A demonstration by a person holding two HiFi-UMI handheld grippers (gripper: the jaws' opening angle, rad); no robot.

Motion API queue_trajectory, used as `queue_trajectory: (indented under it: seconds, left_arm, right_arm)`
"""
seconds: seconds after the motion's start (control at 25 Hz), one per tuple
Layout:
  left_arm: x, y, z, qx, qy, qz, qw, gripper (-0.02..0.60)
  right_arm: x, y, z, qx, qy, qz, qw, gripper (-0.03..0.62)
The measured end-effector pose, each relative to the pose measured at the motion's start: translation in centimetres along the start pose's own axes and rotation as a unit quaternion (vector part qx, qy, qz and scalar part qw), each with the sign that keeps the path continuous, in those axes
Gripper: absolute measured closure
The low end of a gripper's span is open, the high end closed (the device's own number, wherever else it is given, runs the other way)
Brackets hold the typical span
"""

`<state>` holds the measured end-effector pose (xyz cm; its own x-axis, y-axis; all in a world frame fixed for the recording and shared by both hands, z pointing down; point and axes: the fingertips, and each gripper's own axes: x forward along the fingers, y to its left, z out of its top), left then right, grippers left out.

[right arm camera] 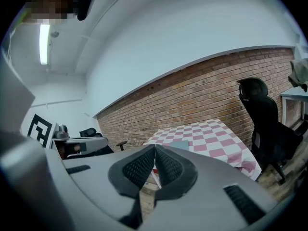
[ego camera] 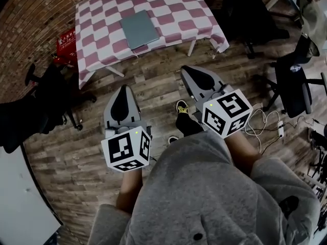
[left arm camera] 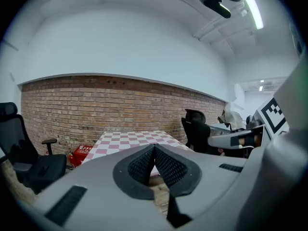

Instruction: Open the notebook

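notebook: on the table, near its middle
table: ahead of left gripper and right gripper, well apart
office chair: left of the grippers, on the floor

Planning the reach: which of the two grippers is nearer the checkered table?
The right gripper: in the head view it sits further forward, closer to the pink-and-white checkered table, than the left gripper.
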<state>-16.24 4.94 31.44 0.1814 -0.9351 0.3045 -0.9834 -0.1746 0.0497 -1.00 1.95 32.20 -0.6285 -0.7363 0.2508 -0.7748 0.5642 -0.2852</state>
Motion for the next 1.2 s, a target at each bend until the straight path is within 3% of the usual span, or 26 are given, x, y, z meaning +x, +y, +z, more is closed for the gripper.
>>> queue_trajectory:
  seconds: [1.2]
  left_arm:
    - [12.2, -1.0, 4.3, 0.010, 0.013, 0.043, 0.9990, 0.572]
  right_arm:
    - [8.5, -9.8, 4.9, 0.005, 0.010, 0.046, 0.999, 0.568]
